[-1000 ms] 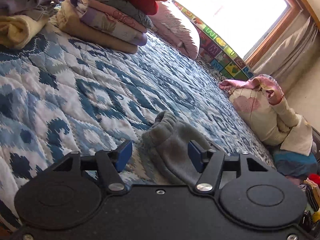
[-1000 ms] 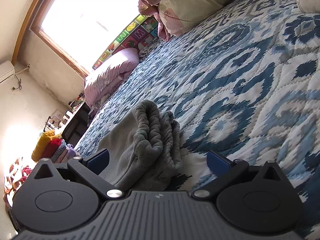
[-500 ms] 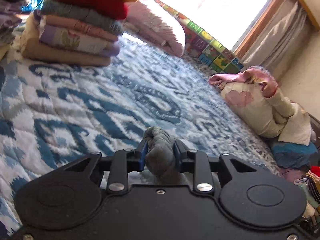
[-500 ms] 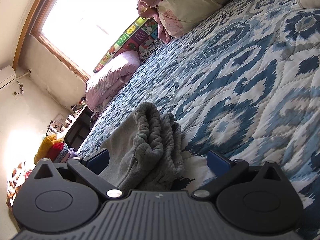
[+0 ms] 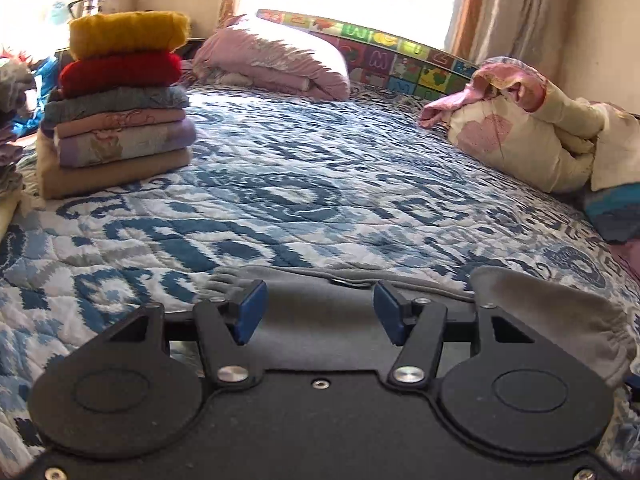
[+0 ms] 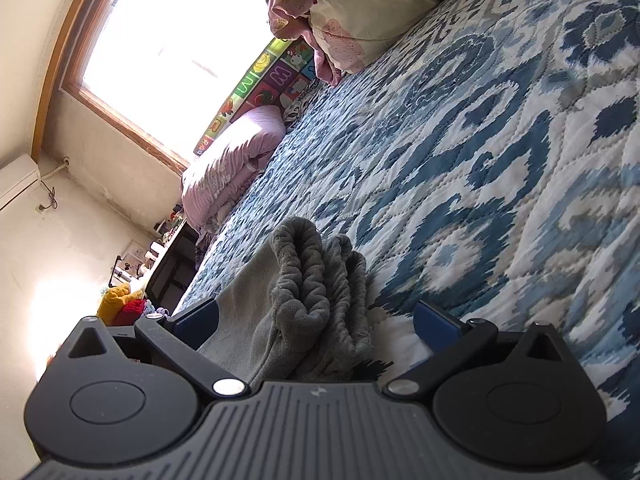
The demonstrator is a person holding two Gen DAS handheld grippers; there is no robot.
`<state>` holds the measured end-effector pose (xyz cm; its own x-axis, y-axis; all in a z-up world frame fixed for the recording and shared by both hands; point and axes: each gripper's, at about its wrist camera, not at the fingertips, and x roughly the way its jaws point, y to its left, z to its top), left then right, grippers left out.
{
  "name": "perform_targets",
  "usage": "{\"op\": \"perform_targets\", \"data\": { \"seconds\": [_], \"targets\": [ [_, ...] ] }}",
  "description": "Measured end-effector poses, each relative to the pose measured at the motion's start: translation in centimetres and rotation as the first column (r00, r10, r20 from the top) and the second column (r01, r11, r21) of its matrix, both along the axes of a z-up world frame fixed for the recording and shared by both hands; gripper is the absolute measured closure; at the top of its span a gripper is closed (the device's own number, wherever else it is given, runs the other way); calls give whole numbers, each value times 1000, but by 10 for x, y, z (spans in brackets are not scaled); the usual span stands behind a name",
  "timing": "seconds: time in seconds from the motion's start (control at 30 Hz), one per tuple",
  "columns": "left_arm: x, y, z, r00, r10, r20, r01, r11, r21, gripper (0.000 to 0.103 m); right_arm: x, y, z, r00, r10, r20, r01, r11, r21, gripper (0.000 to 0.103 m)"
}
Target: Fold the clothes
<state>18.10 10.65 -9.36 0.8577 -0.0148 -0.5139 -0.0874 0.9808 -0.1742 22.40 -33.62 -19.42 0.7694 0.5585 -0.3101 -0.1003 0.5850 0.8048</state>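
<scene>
So since a second ago the left gripper pinched the bunched cuff, dragged it sideways and let go: its jaws have just been opening and stand apart, nothing pressed between them. The bed carries the grey sweatpants, now spread flat with the long axis running left-right under the left jaws. The right gripper hasn't budged, jaws wide open straddling the gathered waistband, so I'd guess it's nearer for the next fold.

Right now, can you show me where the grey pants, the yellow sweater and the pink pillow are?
grey pants (image 6: pixel 316 280): right wrist view, bunched elastic waistband.
yellow sweater (image 5: pixel 128 34): left wrist view, front face, top of stack.
pink pillow (image 5: pixel 276 62): left wrist view, upper surface.
</scene>
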Motion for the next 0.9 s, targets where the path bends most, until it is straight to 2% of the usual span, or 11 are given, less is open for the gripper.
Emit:
{"op": "perform_targets", "data": {
  "seconds": [0.1,0.17,0.27,0.3,0.4,0.53,0.6,0.67,0.73,0.8,0.9],
  "targets": [
    [5,-70,3,978,-208,-5,208,976,66,43,0,-8,-2,1000,-20,-5,20,998,60,0],
    [8,-117,4,940,-340,-16,340,934,113,42,-1,-14,-3,999,-31,-7,32,995,98,0],
    [10,-176,-2,882,-470,-42,470,867,167,41,-1,-19,-3,999,-44,-9,44,993,110,0],
    [11,-194,-4,862,-505,-54,505,843,182,41,-2,-21,-3,999,-48,-10,48,993,105,0],
    [18,-232,-11,828,-552,-96,559,802,211,41,-3,-25,-2,998,-56,-16,57,995,85,0],
    [27,-270,-14,796,-591,-130,604,764,228,41,-4,-34,-4,998,-64,-24,66,992,103,0],
    [35,-284,-17,798,-582,-157,602,760,246,41,-4,-38,-5,998,-65,-27,68,991,114,0],
    [46,-290,-23,804,-562,-192,594,767,243,42,-3,-41,-4,997,-70,-32,73,991,114,0],
    [52,-289,-27,805,-557,-202,592,778,211,56,-2,-44,-4,997,-72,-37,76,990,119,0],
    [49,-283,-23,807,-563,-178,589,790,168,70,-1,-45,-4,997,-72,-39,77,989,129,0],
    [44,-267,-12,829,-545,-124,558,820,130,78,0,-46,-4,997,-71,-40,76,988,133,0]
  ]
}}
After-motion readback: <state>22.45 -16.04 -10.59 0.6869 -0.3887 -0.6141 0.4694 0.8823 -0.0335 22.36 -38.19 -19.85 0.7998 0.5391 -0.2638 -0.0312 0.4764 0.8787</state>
